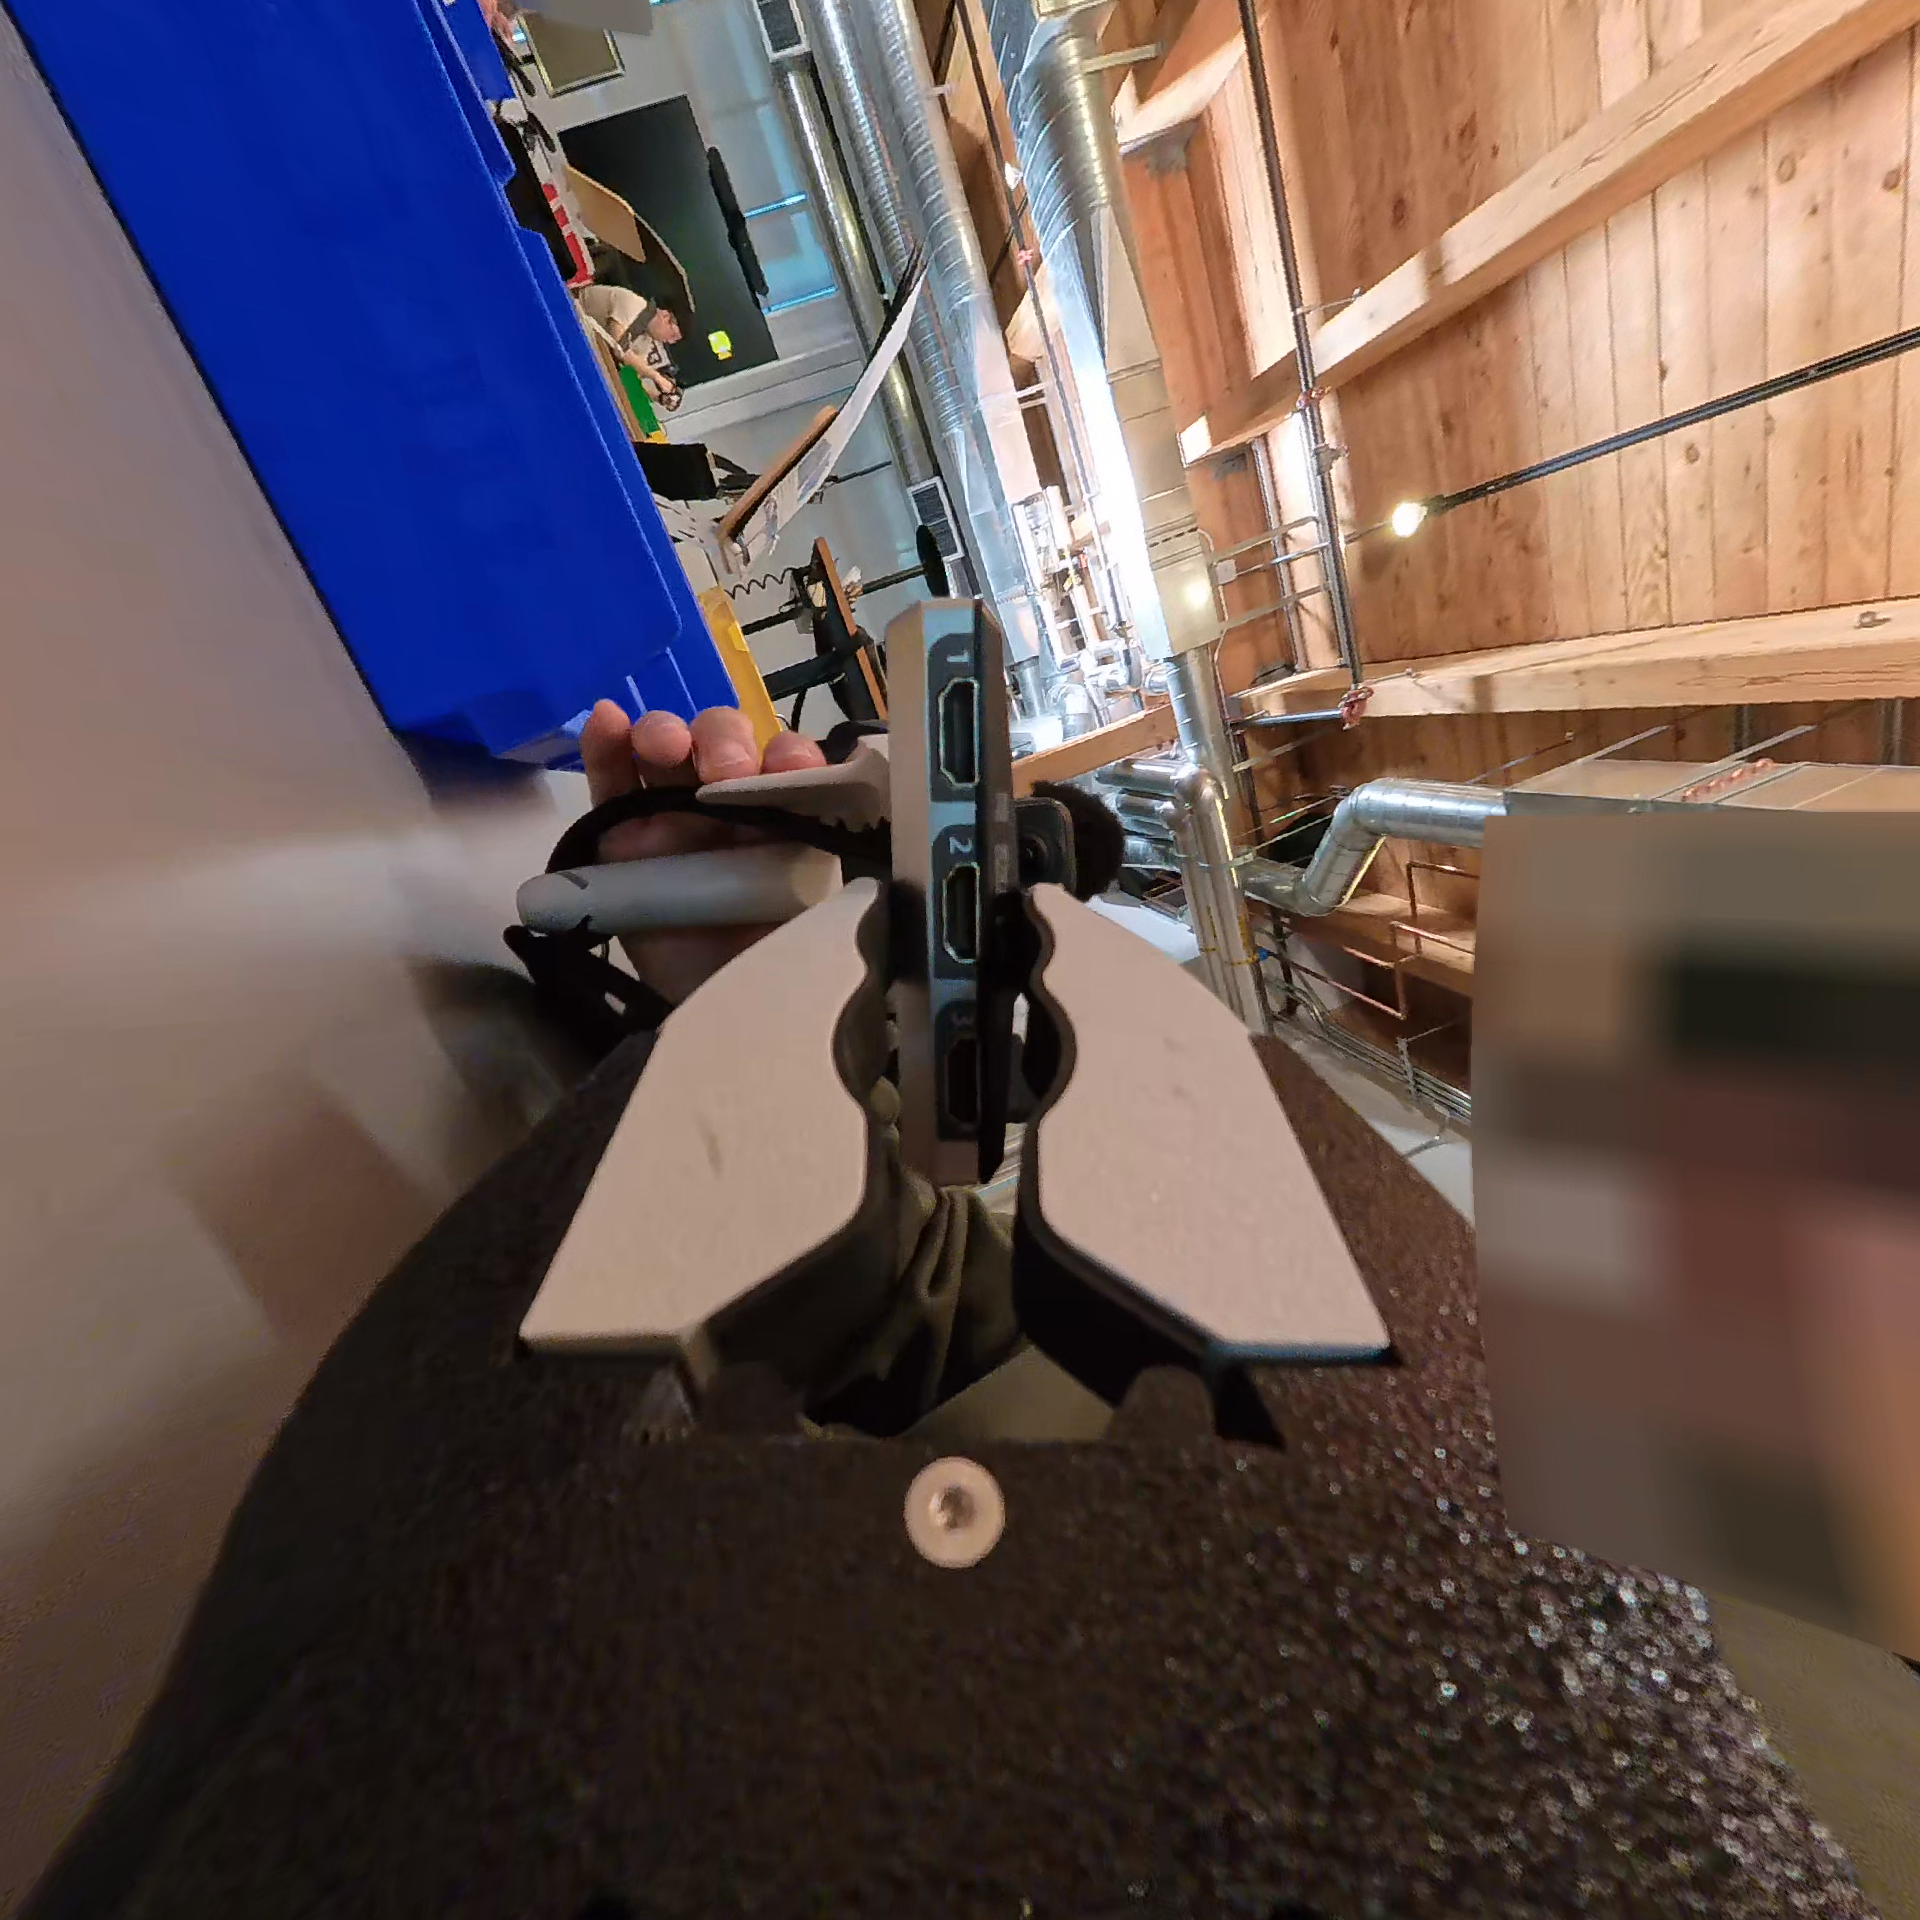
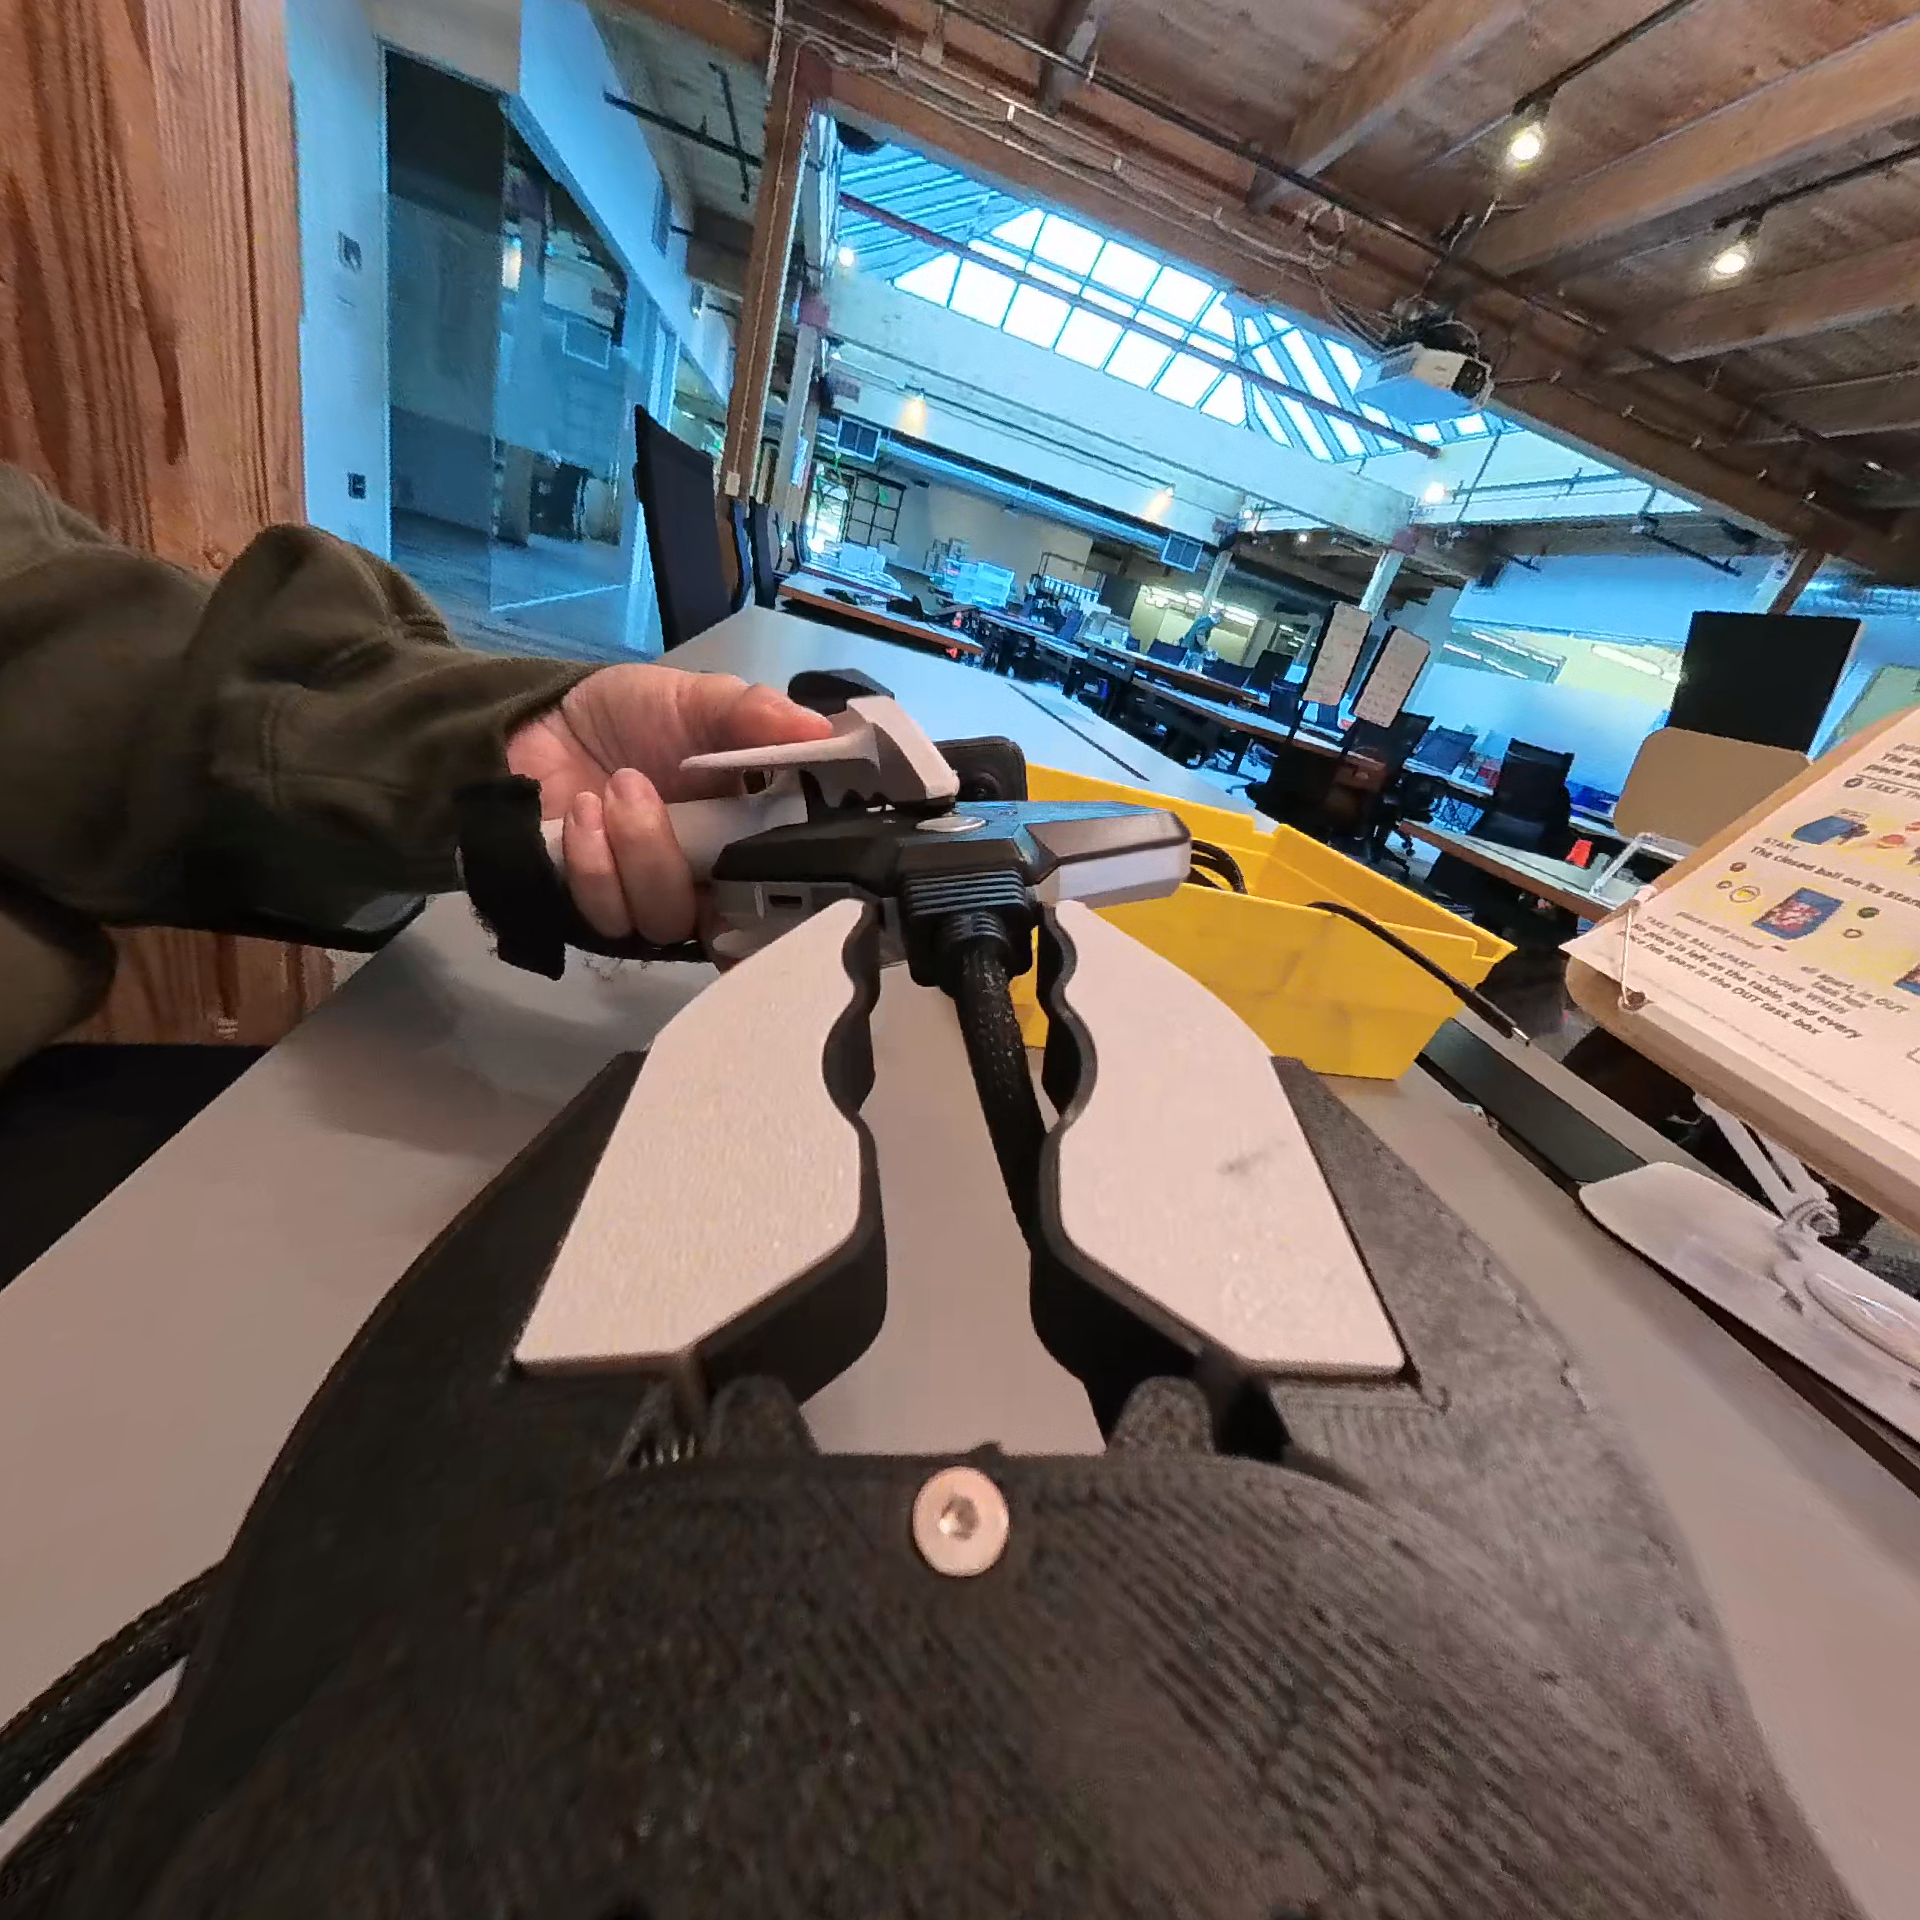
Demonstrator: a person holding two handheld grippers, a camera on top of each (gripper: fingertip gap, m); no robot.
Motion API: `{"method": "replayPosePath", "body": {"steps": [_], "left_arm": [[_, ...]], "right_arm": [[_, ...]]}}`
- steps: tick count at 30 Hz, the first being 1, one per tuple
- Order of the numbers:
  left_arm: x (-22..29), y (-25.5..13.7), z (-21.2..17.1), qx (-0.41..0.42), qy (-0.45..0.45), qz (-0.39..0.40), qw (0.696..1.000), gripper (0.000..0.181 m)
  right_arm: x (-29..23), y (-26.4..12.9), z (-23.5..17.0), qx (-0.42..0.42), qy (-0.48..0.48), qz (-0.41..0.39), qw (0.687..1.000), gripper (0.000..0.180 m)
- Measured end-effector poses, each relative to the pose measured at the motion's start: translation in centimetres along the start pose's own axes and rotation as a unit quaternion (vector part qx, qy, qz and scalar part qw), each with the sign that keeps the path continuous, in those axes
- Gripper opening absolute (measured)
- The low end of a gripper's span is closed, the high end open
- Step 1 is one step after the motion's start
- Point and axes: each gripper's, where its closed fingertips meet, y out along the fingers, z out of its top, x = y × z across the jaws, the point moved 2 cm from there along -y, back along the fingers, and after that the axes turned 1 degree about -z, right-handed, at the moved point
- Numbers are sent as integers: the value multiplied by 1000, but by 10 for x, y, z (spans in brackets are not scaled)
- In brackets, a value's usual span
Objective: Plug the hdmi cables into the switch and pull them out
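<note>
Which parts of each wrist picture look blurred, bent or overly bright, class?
Left wrist view: the left edge smears with motion blur, the silver ducts glare white, yet the switch stays sharp. Right wrist view: mostly sharp, the skylight is bright blue-white, and wide-angle distortion bows the ceiling beams and table edge.

You have printed marks beside the three ports of the switch [image 1: 951, 894], and a printed instruction card [image 2: 1766, 935] stands far right on its stand; I leave both unread.
</note>
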Motion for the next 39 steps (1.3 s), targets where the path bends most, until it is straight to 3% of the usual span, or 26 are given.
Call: {"method": "replayPosePath", "body": {"steps": [5,13,39], "left_arm": [[-1,-4,4,12,-3,7,1000,21],[-1,-2,5,18,-4,13,1000,21],[-3,-2,12,59,-13,45,997,23]], "right_arm": [[5,-8,11,52,18,-8,998,11],[3,-5,5,27,-1,-8,1000,24],[7,1,-8,-2,-19,-39,999,23]]}}
